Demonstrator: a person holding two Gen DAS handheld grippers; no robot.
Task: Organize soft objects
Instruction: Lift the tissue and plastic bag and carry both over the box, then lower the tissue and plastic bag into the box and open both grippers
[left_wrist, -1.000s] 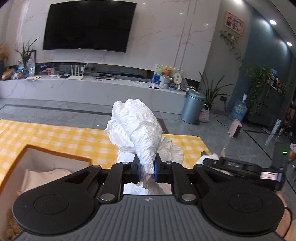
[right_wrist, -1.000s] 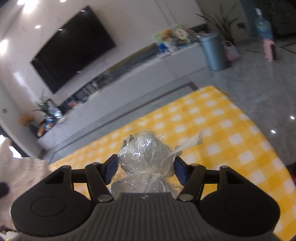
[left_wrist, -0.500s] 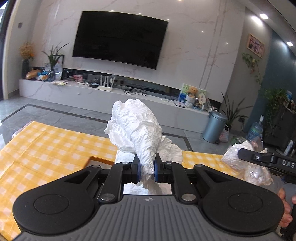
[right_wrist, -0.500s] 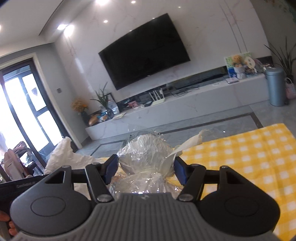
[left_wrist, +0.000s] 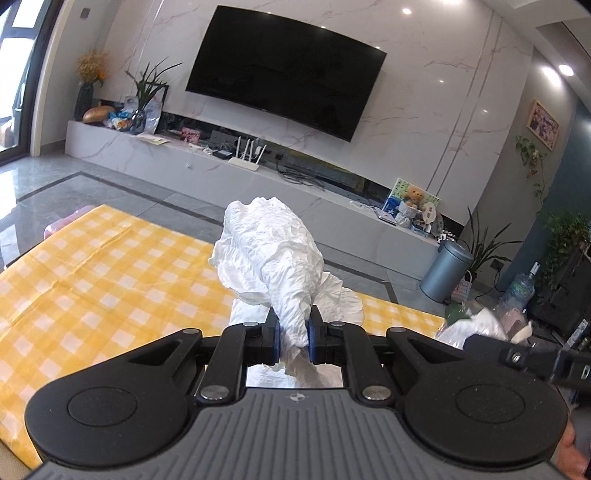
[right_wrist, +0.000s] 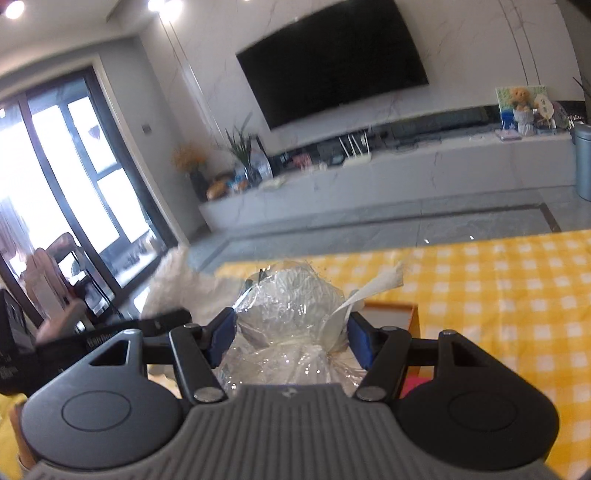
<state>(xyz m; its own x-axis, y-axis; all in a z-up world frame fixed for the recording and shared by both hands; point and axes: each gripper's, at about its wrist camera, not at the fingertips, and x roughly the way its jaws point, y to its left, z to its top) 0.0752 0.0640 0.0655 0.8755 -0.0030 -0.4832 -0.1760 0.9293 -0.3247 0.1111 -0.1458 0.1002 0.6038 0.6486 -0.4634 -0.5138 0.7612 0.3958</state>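
My left gripper (left_wrist: 292, 334) is shut on a crumpled white cloth (left_wrist: 271, 254) and holds it up above the yellow checked tablecloth (left_wrist: 92, 266). My right gripper (right_wrist: 290, 334) is shut on a clear plastic-wrapped soft bundle (right_wrist: 291, 295) with a white tag. The bundle and the right gripper also show at the right edge of the left wrist view (left_wrist: 480, 323). The white cloth and the left gripper show blurred at the left of the right wrist view (right_wrist: 177, 284). An orange-rimmed box (right_wrist: 402, 306) peeks out just behind the right gripper.
The table ends ahead at a grey tiled floor (left_wrist: 110, 192). Beyond stand a white marble TV bench (left_wrist: 258, 177), a wall TV (left_wrist: 288, 70), a grey bin (left_wrist: 445, 271) and plants. Glass doors (right_wrist: 74, 177) are at the left.
Both grippers have swung left and tilted up with their loads still held. The orange-rimmed box has dropped out of the left wrist view; the right gripper now sits lower in that view.
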